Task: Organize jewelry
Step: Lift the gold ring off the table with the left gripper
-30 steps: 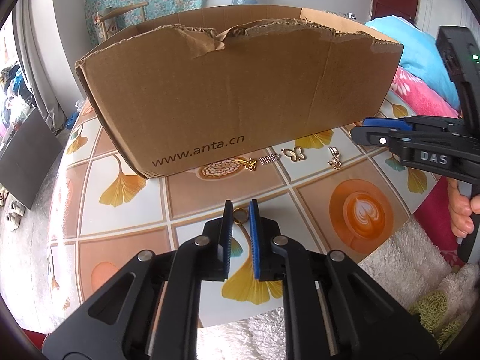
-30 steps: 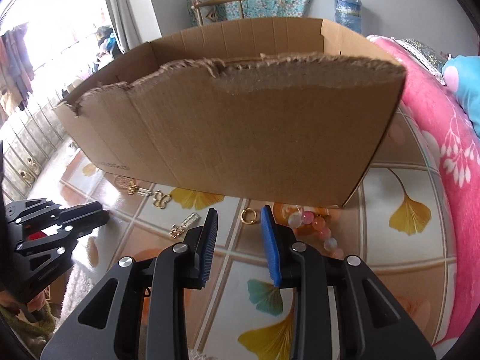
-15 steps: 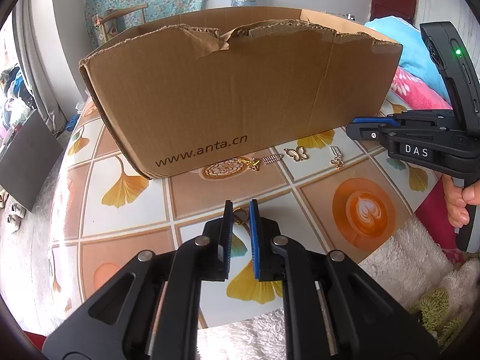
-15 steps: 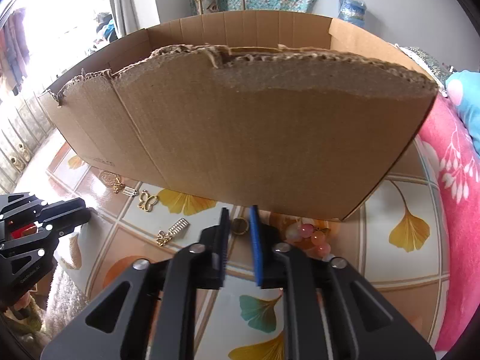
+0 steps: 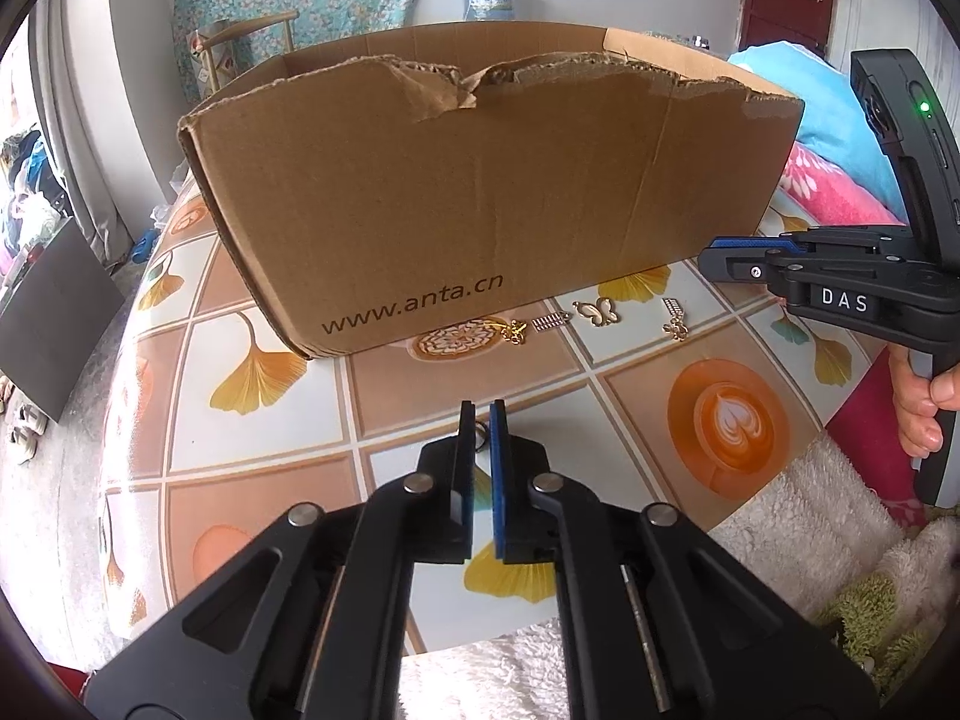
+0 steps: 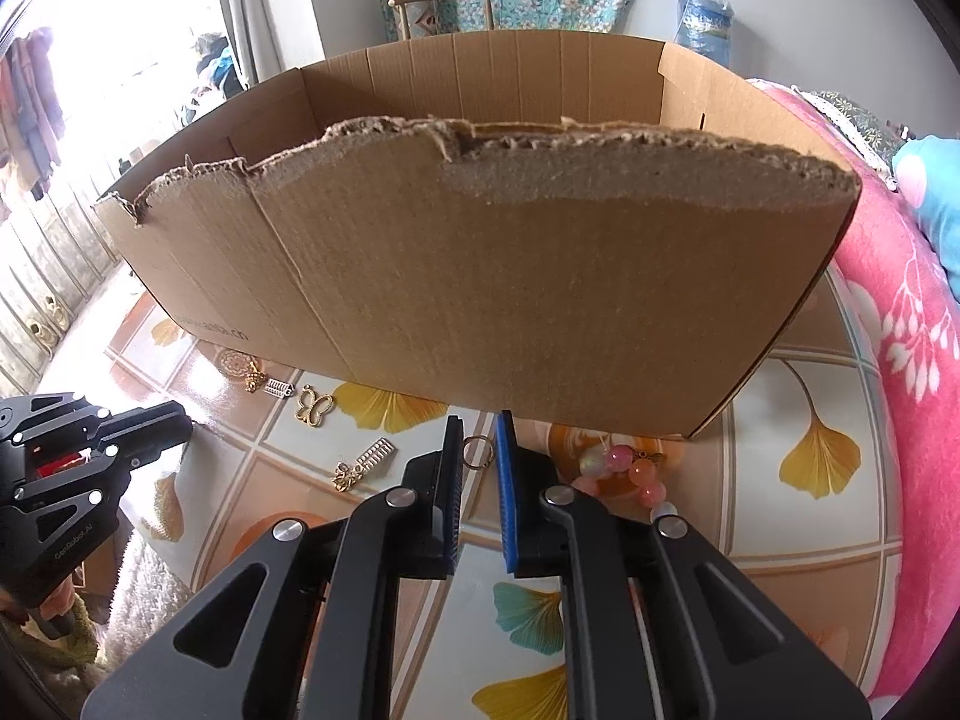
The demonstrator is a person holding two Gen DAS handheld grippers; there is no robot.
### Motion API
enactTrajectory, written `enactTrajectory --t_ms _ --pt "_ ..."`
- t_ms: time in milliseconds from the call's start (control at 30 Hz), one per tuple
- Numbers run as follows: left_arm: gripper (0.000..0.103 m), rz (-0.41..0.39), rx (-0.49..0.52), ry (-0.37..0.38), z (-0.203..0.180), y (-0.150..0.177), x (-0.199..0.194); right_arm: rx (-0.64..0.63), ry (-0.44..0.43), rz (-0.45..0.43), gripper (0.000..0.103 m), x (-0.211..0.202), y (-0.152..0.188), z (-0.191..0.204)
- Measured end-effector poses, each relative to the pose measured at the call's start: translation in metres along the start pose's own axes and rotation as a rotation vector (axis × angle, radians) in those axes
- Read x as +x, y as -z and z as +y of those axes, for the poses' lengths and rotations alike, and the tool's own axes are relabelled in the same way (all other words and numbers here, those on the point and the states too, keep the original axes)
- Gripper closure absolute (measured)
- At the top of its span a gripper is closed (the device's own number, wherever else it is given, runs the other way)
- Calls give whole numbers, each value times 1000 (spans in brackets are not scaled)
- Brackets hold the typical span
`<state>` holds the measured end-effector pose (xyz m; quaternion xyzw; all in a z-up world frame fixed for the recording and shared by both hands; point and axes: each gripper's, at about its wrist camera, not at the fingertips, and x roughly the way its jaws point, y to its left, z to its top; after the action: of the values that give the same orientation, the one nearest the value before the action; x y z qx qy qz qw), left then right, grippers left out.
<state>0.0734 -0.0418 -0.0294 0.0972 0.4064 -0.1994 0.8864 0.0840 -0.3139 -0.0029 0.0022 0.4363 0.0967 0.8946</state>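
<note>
Patterned tabletop (image 5: pixel 270 420) was noted under a cardboard box (image 5: pixel 480 198) printed "www.anta.cn". Each claw was found closed on a small gold ring: left gripper (image 5: pixel 482 420) on one ring (image 5: pixel 480 433), right gripper (image 6: pixel 479 432), marked "DAS", on another (image 6: pixel 477 453). Pickup was judged complete; lifting both over the box wall was judged next.

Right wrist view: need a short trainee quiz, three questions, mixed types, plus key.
1. True or false: the cardboard box lies tipped on its side.
2. Between the right tongs sits: A) a coin B) a gold ring C) a key.
3. Fill in: in this view the bead bracelet lies to the ___ of the right tongs.
Key: 1 false, it stands open side up; 2 B; 3 right.
</note>
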Motion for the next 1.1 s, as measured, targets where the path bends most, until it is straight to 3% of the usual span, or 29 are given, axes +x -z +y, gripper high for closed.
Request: enactTrajectory --t_ms 233,367,567,767,1100 --pt "99 -5 -24 18 5 1 -5 -2 -3 -11 92 -6 0 -1" --pt "76 -7 -18 15 5 1 -9 1 -8 -7 92 -5 1 -2" --pt "76 22 -15 2 6 3 -3 2 -18 -2 92 -3 1 -3" --pt "92 30 -5 -7 8 1 0 5 -25 -5 92 -2 0 -3" --pt "96 30 22 -16 5 1 1 12 -32 -17 92 -3 0 -6"
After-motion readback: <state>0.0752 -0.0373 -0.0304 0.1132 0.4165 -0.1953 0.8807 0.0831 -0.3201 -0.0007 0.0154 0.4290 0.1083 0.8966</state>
